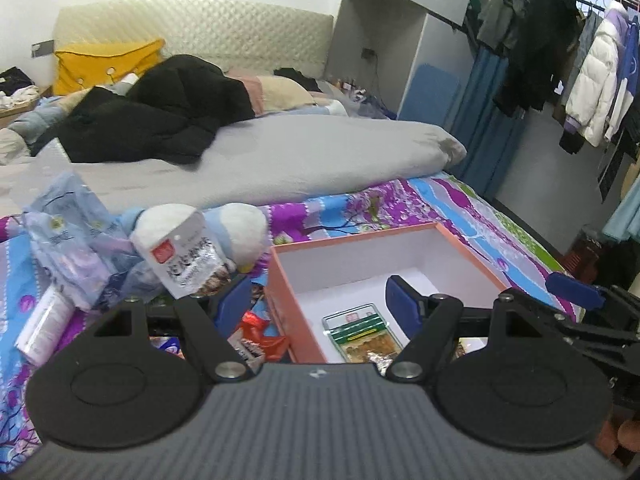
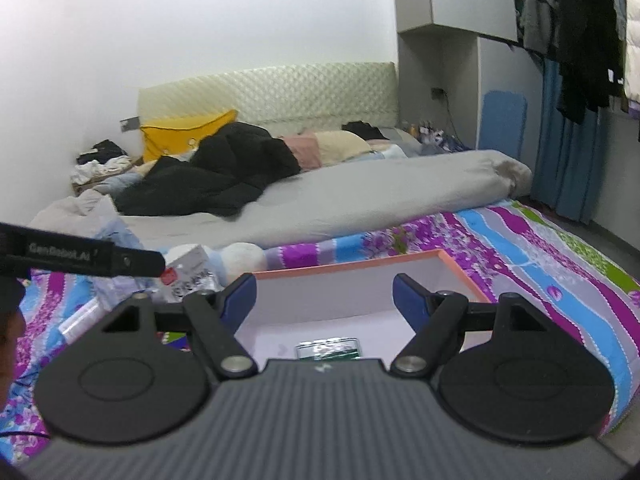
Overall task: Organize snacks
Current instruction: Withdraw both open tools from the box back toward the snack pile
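Holding both claws released and empty above the bed, I judge the step in hand to be choosing the next snack from the loose pile and carrying it to the box.

1. State. Left claw (image 1: pixel 320 300): fingers spread, nothing between them. Right claw (image 2: pixel 324 300): the same.
2. Location of work. The box (image 1: pixel 280 292), orange outside and white inside, sits just ahead of and below both claws. A green packet (image 1: pixel 360 332) already lies flat on its floor. The snack pile lies to the left of the left claw: a white pouch (image 1: pixel 188 264) leaning upright, a red wrapper (image 1: pixel 260 336) touching the box wall, and a crinkled blue bag (image 1: pixel 68 236) farther left.
3. Method. I would take the red wrapper with the left claw, approaching from above, since it is nearest and lies clear of the pouch.
4. Edges. Lift clear of the orange rim before crossing. The right claw's finger shows at the right of the left claw's view; keep them apart.
5. Open room. The box floor beyond the green packet is free, as is the flowered sheet (image 2: pixel 540 280) right of the box.
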